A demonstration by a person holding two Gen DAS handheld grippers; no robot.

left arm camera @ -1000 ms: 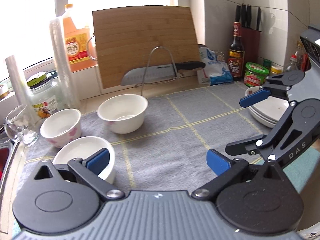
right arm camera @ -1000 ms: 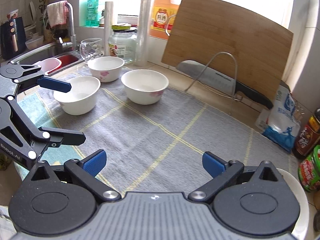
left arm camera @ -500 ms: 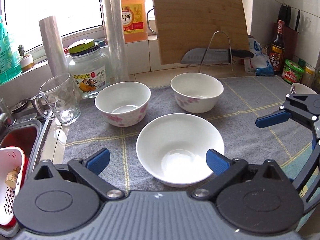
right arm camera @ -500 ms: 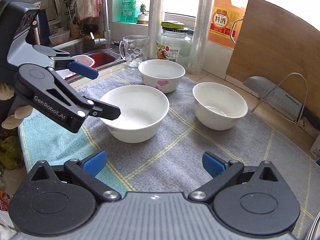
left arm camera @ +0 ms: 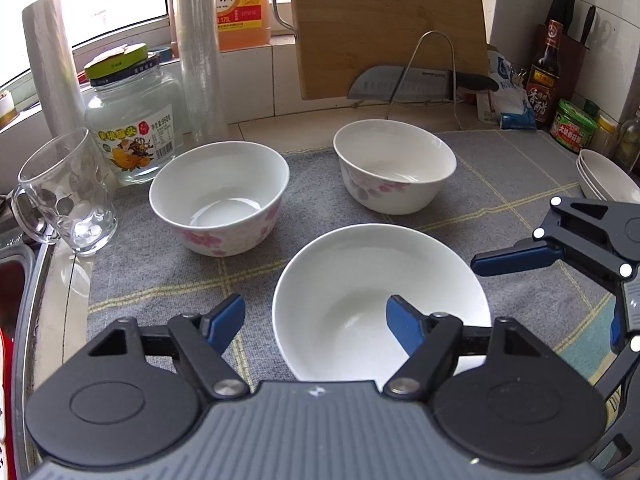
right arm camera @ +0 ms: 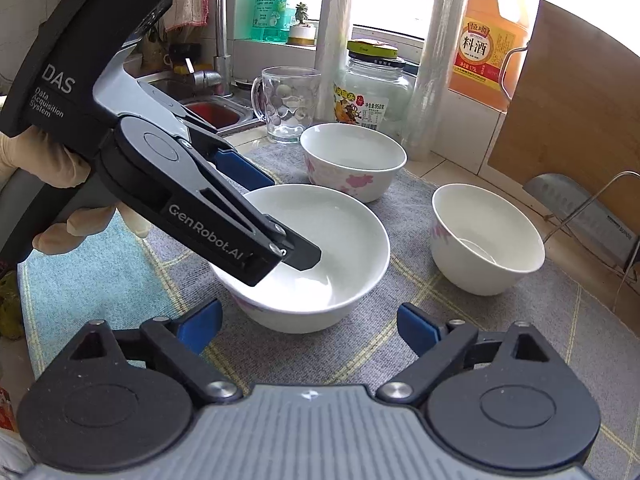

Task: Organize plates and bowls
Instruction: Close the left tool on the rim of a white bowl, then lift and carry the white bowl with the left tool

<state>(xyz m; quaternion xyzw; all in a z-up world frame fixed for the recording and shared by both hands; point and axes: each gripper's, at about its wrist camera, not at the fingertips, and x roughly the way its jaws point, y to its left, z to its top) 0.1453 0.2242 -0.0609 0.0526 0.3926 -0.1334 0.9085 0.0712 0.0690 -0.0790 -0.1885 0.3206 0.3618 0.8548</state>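
Two sets of jaws closing, neither gripping yet: left gripper [left arm camera: 316, 318] straddles the nearest bowl [left arm camera: 380, 300]'s rim; next, pinch and lift.

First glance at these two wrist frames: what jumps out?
The wide white bowl nearest the cameras on the grey mat, with the left gripper closing across its rim, one finger inside. Two flowered bowls stand behind it; the right gripper, also closing, holds nothing.
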